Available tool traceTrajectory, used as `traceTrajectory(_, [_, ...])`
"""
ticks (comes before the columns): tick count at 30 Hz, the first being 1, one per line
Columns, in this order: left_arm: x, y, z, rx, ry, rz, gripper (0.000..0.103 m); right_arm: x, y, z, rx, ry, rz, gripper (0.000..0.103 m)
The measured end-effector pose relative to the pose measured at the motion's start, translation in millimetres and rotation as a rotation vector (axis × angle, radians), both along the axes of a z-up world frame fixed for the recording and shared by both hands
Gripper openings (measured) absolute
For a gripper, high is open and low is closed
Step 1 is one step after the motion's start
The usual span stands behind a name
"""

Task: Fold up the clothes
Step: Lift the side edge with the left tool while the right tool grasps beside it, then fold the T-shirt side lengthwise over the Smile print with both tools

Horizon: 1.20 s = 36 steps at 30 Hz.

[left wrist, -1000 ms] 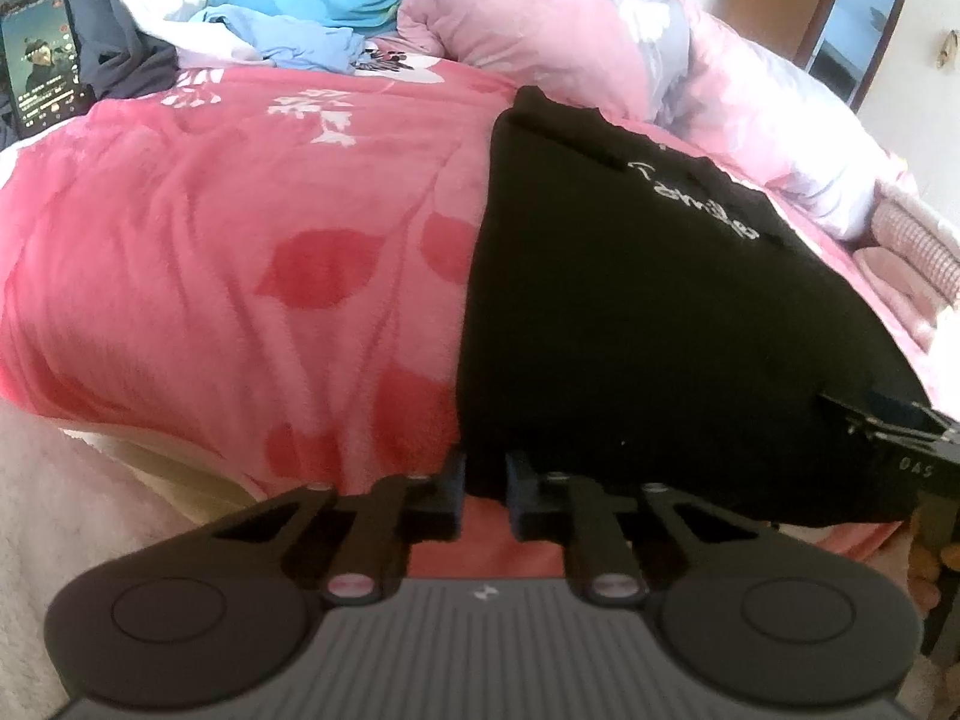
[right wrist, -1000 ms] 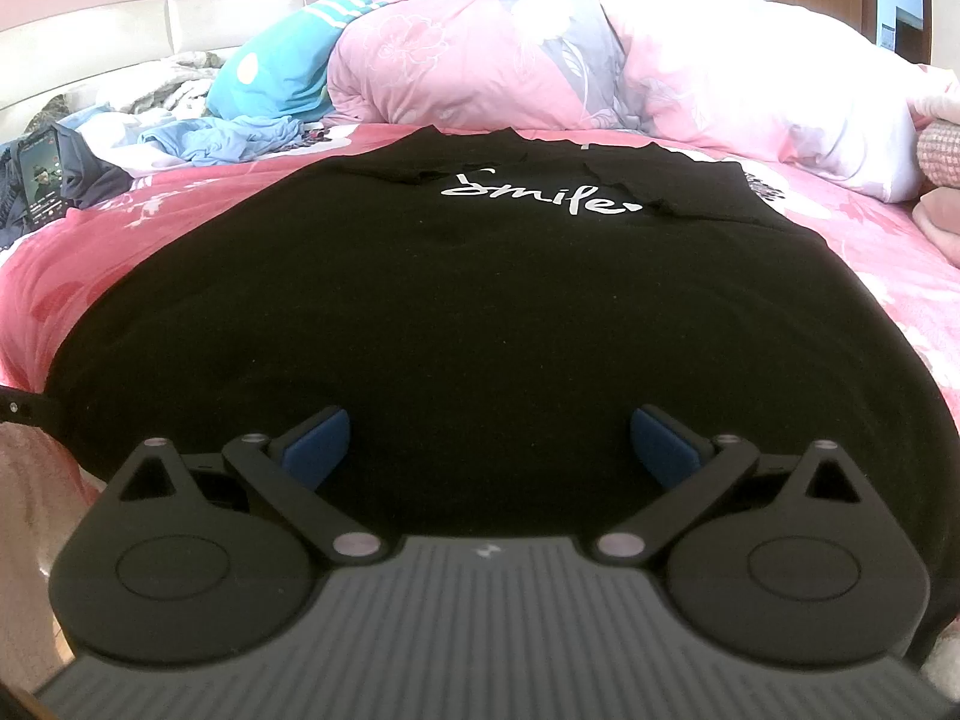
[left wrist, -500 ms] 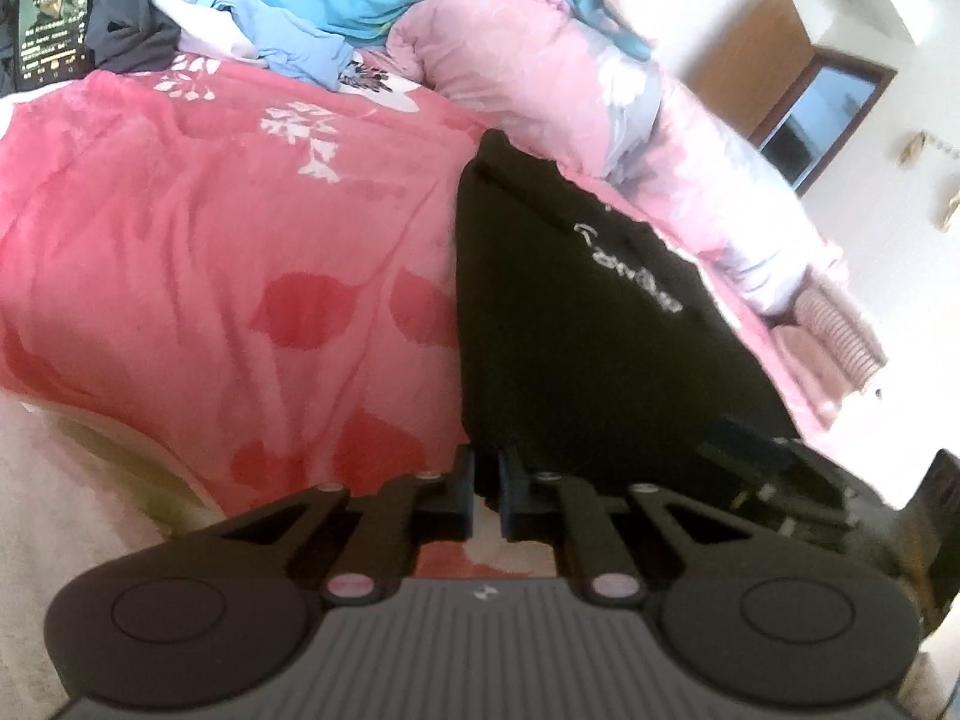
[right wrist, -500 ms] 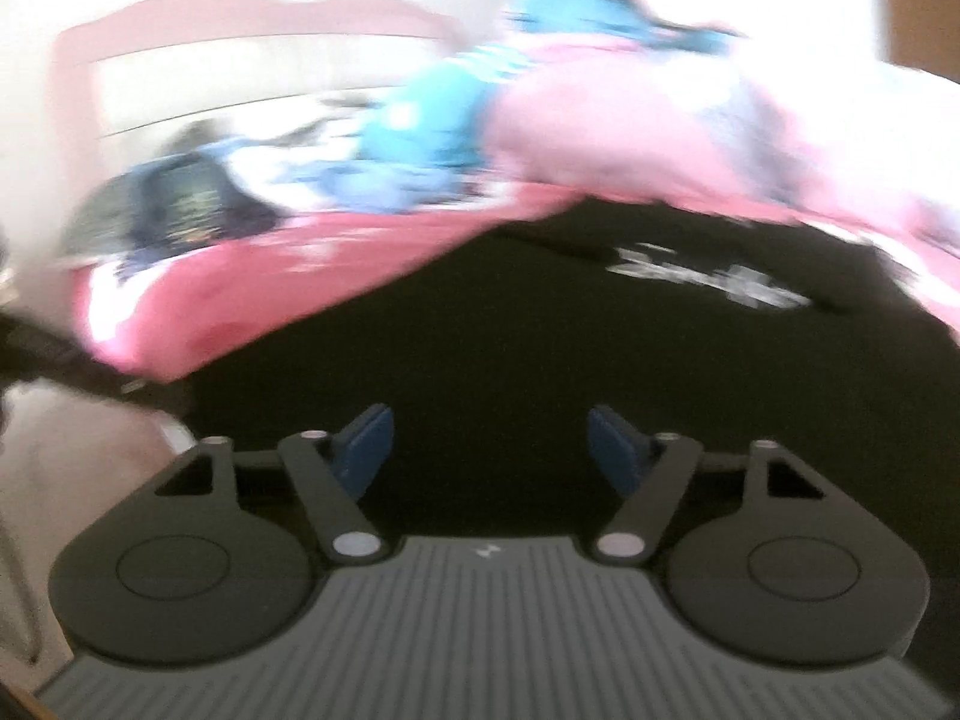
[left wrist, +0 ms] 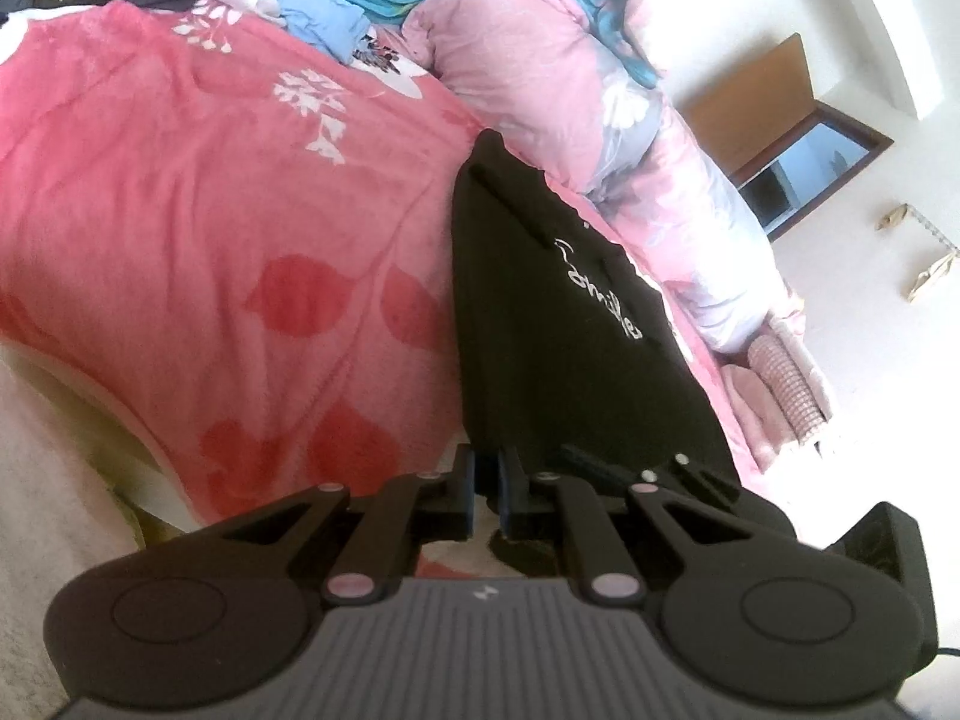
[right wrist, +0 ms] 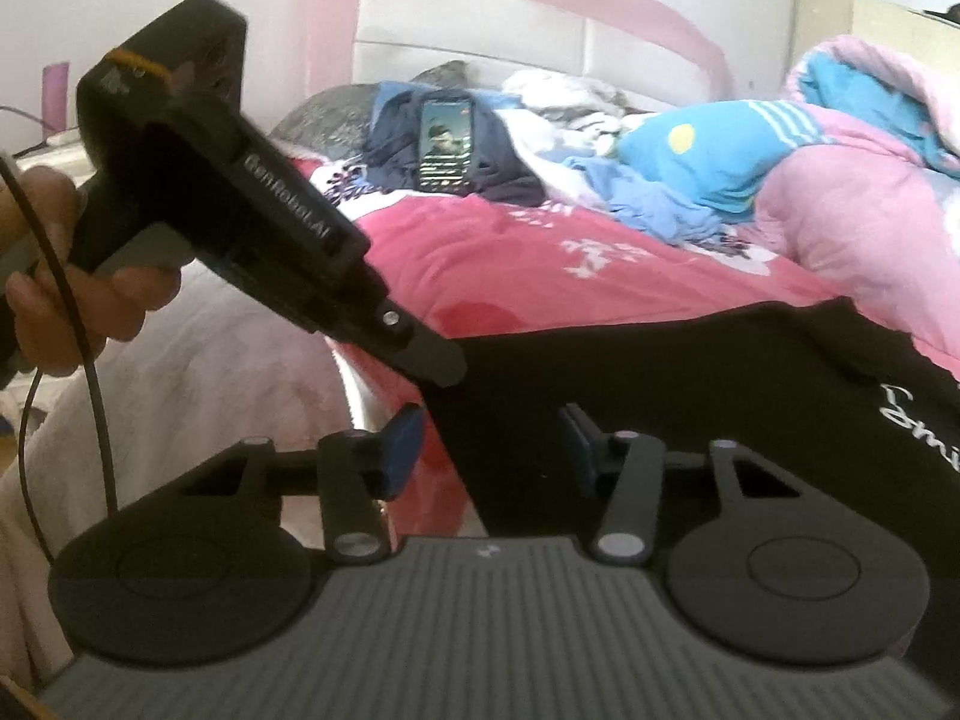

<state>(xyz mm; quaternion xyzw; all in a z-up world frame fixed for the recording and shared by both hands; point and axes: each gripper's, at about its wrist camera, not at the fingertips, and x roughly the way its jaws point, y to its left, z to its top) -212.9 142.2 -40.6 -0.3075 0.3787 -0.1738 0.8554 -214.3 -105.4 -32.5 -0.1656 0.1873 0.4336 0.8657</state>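
A black T-shirt [left wrist: 552,324] with white lettering lies flat on the pink floral blanket [left wrist: 198,252]. My left gripper [left wrist: 487,489] is shut on the shirt's near hem corner. In the right wrist view the shirt [right wrist: 690,396] fills the lower right, and the left gripper [right wrist: 447,375] pinches its corner there. My right gripper [right wrist: 489,450] is open, its blue pads on either side of the shirt's left edge just below that corner, holding nothing.
A heap of pink and blue bedding [left wrist: 540,60] lies at the far side. A lit phone [right wrist: 445,144] leans on dark clothes near the pink headboard [right wrist: 510,18]. A folded pink knit [left wrist: 786,384] lies at the right. The bed edge [left wrist: 102,414] runs below left.
The right gripper swung left from the middle of the hem to the shirt's left corner, beside the left gripper. The left gripper kept its hold and tilted.
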Motion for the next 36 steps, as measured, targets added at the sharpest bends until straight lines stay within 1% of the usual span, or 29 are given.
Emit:
traceTrajectory(2, [0,0,1,-0.01,-0.004,-0.005,0.008,1,5,-1,-0.009,-0.004,0.014,0.043])
traceTrajectory(7, [0,-1,2,-0.031,-0.013,-0.02,0.008,5,15,-7,-0.034,-0.005,0.027,0.035])
traceTrajectory(8, [0,-1,2,-0.031,-0.013,-0.022,0.008,7,16,-8,-0.034,-0.005,0.026,0.03])
traceTrajectory(9, [0,-1,2,-0.033,-0.013,-0.023,0.008,8,16,-9,-0.035,-0.007,0.021,0.023])
traceTrajectory(10, [1,-1,1,-0.036,-0.012,-0.022,0.008,8,17,-10,-0.035,-0.011,0.013,0.019])
traceTrajectory(11, [1,-1,1,-0.041,-0.012,-0.022,0.009,9,17,-10,-0.034,-0.014,0.005,0.012])
traceTrajectory(12, [1,0,0,-0.05,-0.012,-0.022,0.009,9,16,-10,-0.028,-0.014,-0.002,0.008])
traceTrajectory(13, [1,1,0,-0.058,-0.011,-0.021,0.01,10,14,-10,-0.022,-0.013,-0.008,0.005])
traceTrajectory(14, [2,2,-1,-0.066,-0.006,-0.015,0.016,11,13,-10,-0.014,-0.013,-0.013,0.004])
traceTrajectory(15, [3,3,-2,-0.072,0.001,-0.003,0.026,11,12,-11,-0.007,-0.013,-0.016,0.003])
traceTrajectory(18, [6,9,-6,-0.105,0.022,0.029,0.035,12,10,-11,0.007,-0.009,-0.021,0.003])
traceTrajectory(19, [8,10,-8,-0.123,0.03,0.034,0.038,12,10,-11,0.01,-0.007,-0.023,0.003])
traceTrajectory(20, [11,11,-10,-0.14,0.036,0.035,0.043,12,9,-12,0.013,-0.006,-0.023,0.003])
traceTrajectory(21, [13,12,-12,-0.155,0.042,0.036,0.045,12,9,-12,0.015,-0.004,-0.023,0.003])
traceTrajectory(28, [36,3,-24,-0.211,0.088,0.016,0.045,12,6,-13,0.025,0.005,-0.021,0.003])
traceTrajectory(31, [45,-3,-31,-0.213,0.121,0.0,0.038,12,5,-12,0.031,0.005,-0.021,0.003])
traceTrajectory(32, [48,-5,-33,-0.22,0.135,-0.005,0.033,12,4,-12,0.034,0.005,-0.022,0.003])
traceTrajectory(34, [53,-7,-38,-0.233,0.159,-0.012,0.028,12,3,-12,0.042,0.01,-0.022,0.003])
traceTrajectory(36, [56,-8,-41,-0.238,0.173,-0.01,0.019,14,1,-13,0.045,0.023,-0.023,0.003])
